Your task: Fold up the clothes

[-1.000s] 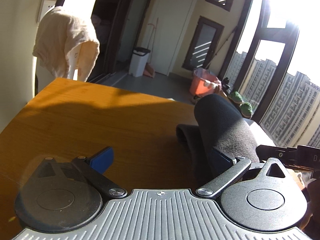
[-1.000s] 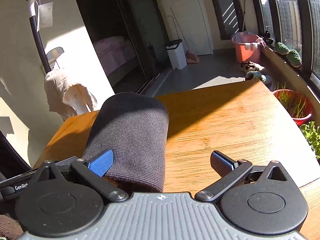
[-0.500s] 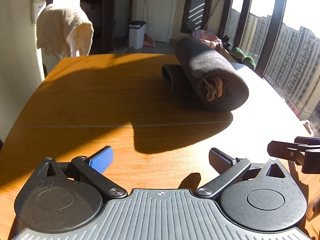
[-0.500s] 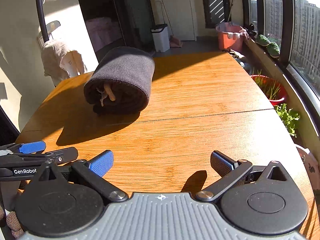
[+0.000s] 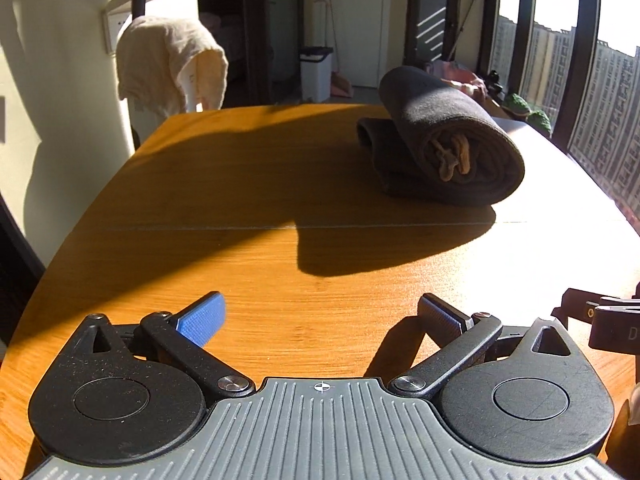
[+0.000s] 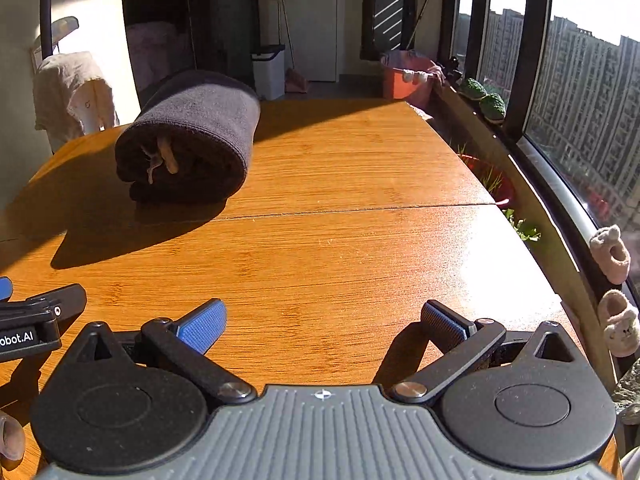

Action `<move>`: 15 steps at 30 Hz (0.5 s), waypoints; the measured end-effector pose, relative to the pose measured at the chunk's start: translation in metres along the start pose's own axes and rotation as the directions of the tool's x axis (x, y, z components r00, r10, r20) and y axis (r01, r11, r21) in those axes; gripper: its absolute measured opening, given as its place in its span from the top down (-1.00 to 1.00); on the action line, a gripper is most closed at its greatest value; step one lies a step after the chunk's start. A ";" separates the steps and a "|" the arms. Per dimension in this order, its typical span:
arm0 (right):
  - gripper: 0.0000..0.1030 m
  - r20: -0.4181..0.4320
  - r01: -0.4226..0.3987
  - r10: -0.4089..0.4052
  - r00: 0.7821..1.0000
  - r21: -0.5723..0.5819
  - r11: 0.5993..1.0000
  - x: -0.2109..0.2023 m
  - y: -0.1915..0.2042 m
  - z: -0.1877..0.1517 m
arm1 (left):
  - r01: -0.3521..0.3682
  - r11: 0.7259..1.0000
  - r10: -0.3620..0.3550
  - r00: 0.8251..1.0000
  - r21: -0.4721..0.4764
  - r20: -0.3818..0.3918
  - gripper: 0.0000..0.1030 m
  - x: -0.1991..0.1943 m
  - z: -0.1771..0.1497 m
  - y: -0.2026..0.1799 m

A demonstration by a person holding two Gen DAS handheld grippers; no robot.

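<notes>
A wooden table (image 5: 240,240) bears a dark rolled garment (image 5: 448,140) at its far middle, seemingly finished. Nearer, well apart from it, the left gripper (image 5: 320,316) and right gripper (image 6: 324,320) gape empty.

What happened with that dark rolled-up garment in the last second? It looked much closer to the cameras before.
Both grippers drew back toward the near edge of the table, leaving the dark roll lying farther out. A second ago it sat right against their fingers. The left gripper and right gripper are open and empty now. The roll has stayed rolled, and the cream cloth behind the table has not moved.
</notes>
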State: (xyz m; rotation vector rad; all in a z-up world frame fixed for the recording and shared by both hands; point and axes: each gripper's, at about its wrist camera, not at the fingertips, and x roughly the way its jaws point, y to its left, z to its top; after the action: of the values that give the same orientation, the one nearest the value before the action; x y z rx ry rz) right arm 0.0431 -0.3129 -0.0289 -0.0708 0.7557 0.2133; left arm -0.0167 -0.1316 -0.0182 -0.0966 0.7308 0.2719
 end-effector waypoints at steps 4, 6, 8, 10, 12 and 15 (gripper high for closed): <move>-1.00 0.005 -0.003 0.003 1.000 -0.002 1.000 0.000 0.000 0.000 | 0.001 1.000 -0.001 1.000 0.002 0.003 -1.00 0.001 0.000 0.000; -1.00 0.008 -0.002 0.002 1.000 -0.001 1.000 -0.001 0.001 -0.001 | 0.001 1.000 -0.001 1.000 0.002 0.004 -1.00 0.000 0.000 0.000; -1.00 0.011 -0.001 0.001 1.000 0.000 1.000 -0.001 0.001 -0.001 | 0.002 1.000 -0.002 1.000 0.003 0.005 -1.00 0.000 0.000 0.000; -1.00 0.013 0.000 0.000 1.000 0.002 1.000 -0.001 0.001 -0.001 | 0.004 1.000 -0.004 1.000 0.004 0.005 -1.00 0.000 -0.001 0.000; -1.00 0.016 0.002 -0.002 1.000 0.002 1.000 -0.001 0.001 -0.002 | 0.005 1.000 -0.005 1.000 0.005 0.005 -1.00 0.000 -0.001 0.000; -1.00 0.019 0.001 -0.001 1.000 0.002 1.000 0.000 0.001 -0.002 | 0.005 1.000 -0.005 1.000 0.005 0.005 -1.00 0.000 -0.001 0.000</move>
State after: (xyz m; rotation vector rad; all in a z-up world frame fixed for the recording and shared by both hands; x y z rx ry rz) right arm 0.0410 -0.3119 -0.0301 -0.0673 0.7369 0.2119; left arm -0.0169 -0.1317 -0.0189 -0.0930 0.7257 0.2653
